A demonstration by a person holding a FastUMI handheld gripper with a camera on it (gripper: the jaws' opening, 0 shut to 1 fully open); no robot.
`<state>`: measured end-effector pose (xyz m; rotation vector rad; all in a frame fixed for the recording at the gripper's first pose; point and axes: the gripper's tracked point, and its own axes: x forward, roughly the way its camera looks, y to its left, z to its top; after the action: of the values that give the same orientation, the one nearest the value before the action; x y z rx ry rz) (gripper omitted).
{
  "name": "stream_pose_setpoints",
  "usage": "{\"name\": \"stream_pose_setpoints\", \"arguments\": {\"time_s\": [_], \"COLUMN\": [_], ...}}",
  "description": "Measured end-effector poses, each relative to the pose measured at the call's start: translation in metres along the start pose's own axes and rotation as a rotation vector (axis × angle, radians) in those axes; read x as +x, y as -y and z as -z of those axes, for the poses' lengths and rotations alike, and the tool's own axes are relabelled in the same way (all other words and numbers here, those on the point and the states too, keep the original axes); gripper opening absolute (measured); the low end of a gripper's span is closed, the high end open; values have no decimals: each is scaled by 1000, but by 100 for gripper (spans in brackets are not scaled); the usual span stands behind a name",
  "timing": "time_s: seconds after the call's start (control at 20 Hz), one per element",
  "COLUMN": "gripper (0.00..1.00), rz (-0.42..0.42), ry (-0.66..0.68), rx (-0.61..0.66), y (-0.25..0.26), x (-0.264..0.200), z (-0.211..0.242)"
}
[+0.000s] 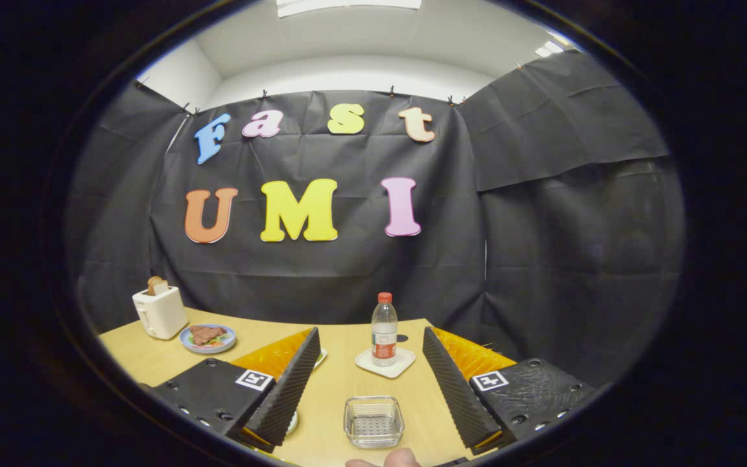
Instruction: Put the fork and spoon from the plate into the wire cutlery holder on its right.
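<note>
My gripper is open, its two fingers spread wide above a light wooden table. Between the fingers, close to me, stands a small square holder with a mesh bottom, and nothing shows inside it. Thin white slivers of a plate peek out from behind the left finger. That finger hides the rest of the plate and whatever lies on it.
A water bottle with a red cap stands on a white square coaster just beyond the fingertips. At the far left are a cream toaster holding toast and a blue plate of food. A person's fingertip shows nearest me.
</note>
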<state>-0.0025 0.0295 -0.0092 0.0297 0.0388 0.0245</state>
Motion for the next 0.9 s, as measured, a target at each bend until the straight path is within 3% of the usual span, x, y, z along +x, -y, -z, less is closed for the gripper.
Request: {"name": "stream_pose_setpoints", "arguments": {"time_s": [0.9], "gripper": [96], "rz": [-130], "ry": [-89], "rx": [-12], "y": [-40], "x": [-13], "z": [-11]}}
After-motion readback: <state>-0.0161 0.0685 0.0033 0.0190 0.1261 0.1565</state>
